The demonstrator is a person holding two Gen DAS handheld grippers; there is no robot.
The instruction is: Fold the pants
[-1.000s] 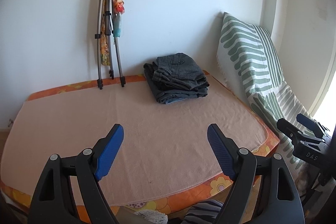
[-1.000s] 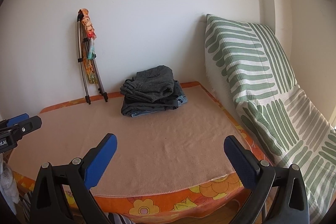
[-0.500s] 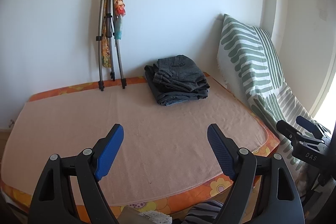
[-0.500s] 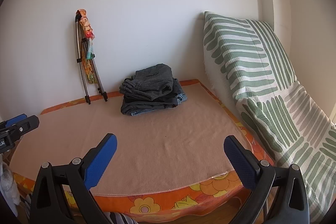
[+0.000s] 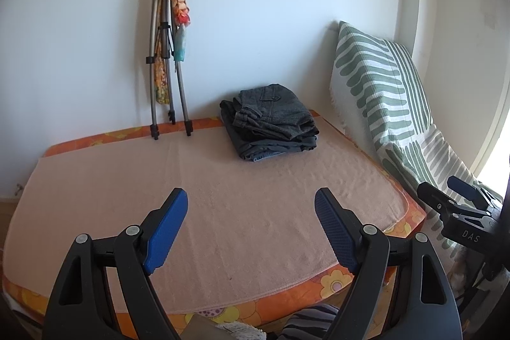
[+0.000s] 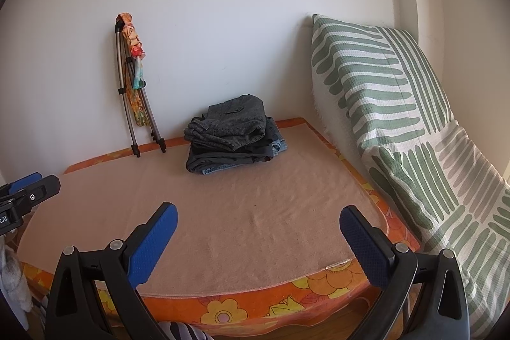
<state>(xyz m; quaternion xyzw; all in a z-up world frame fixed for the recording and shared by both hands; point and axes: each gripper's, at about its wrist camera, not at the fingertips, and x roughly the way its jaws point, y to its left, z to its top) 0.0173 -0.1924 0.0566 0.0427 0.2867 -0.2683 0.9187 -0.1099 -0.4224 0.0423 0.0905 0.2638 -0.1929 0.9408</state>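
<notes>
A stack of folded dark grey and denim pants [image 5: 271, 120] sits at the back of the peach-covered table [image 5: 223, 199], near the wall; it also shows in the right wrist view [image 6: 234, 137]. My left gripper [image 5: 251, 203] is open and empty, held over the table's front edge. My right gripper [image 6: 258, 215] is open and empty too, over the front edge, far from the stack. The right gripper shows at the right edge of the left wrist view [image 5: 459, 206]; the left gripper shows at the left edge of the right wrist view [image 6: 28, 193].
A folded tripod [image 5: 165, 59] with colourful cloth leans on the wall behind the table. A green-striped white cushion [image 5: 382, 91] leans along the table's right side. An orange flowered cloth [image 6: 255, 305] hangs over the front edge. Striped fabric [image 5: 306, 321] lies below.
Both grippers have drifted slightly, so the scene shifted a little in view. Both stay open and empty. The pants stack has not moved.
</notes>
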